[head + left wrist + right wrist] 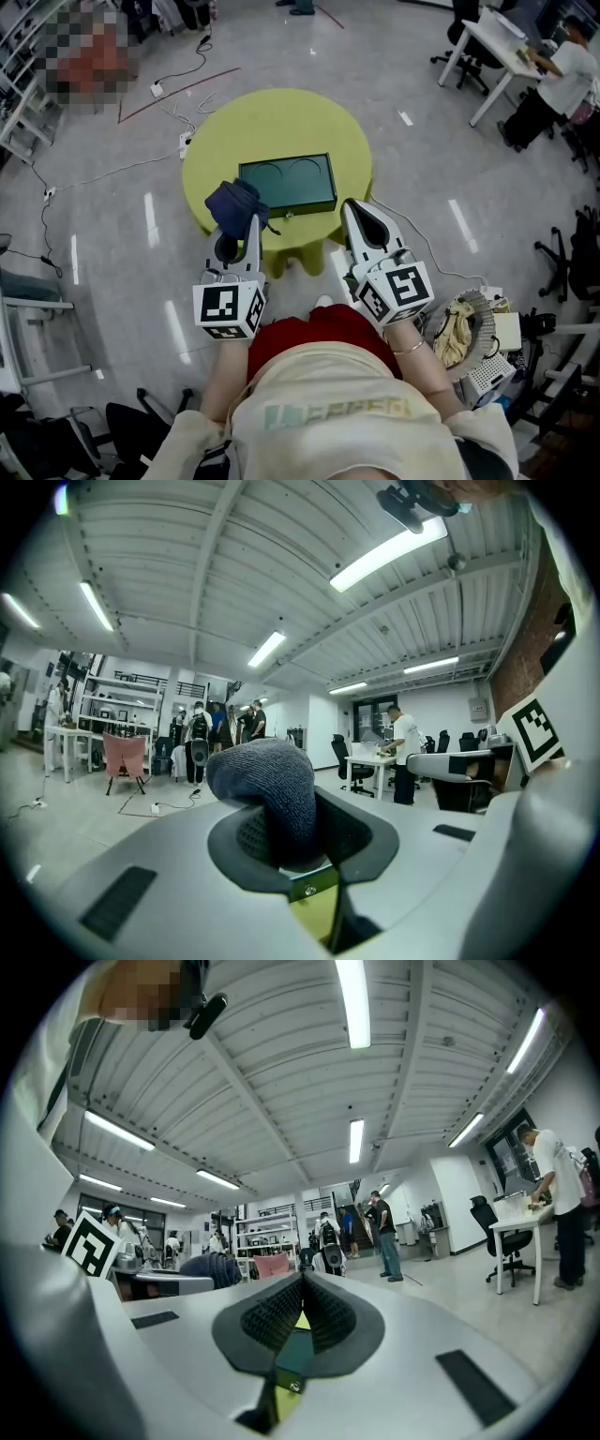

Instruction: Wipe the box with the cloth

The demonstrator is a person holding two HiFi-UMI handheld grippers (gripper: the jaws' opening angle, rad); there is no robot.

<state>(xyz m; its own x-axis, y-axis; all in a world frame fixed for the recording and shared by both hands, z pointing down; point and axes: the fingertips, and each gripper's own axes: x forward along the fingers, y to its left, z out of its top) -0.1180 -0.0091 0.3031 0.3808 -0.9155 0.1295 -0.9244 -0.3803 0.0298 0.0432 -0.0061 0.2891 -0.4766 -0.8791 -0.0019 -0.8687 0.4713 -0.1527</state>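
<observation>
Left gripper (242,225) was clamped on the cloth (234,201). In the left gripper view the jaws were closed on a dark blue wad (267,785) that bulged up past the tips of that gripper (284,832).

Right gripper (354,208) had its jaws fully together with nothing between them, and the right gripper view showed the pads meeting (300,1302).

The box (289,182) was dark green and lay flat near the middle of the round yellow-green table (281,117), lid face up. Its long axis ran left-right across the head view, with the right end turned slightly away from the person. One long side faced the person.

The cloth sat over the box's near-left corner. I couldn't tell whether it touched. The right gripper's tips were just beside the near-right corner, above the table's near edge. Both grippers pointed away from the person, roughly square to the box's long axis.

The cloth also showed at left in the right gripper view (211,1267).
</observation>
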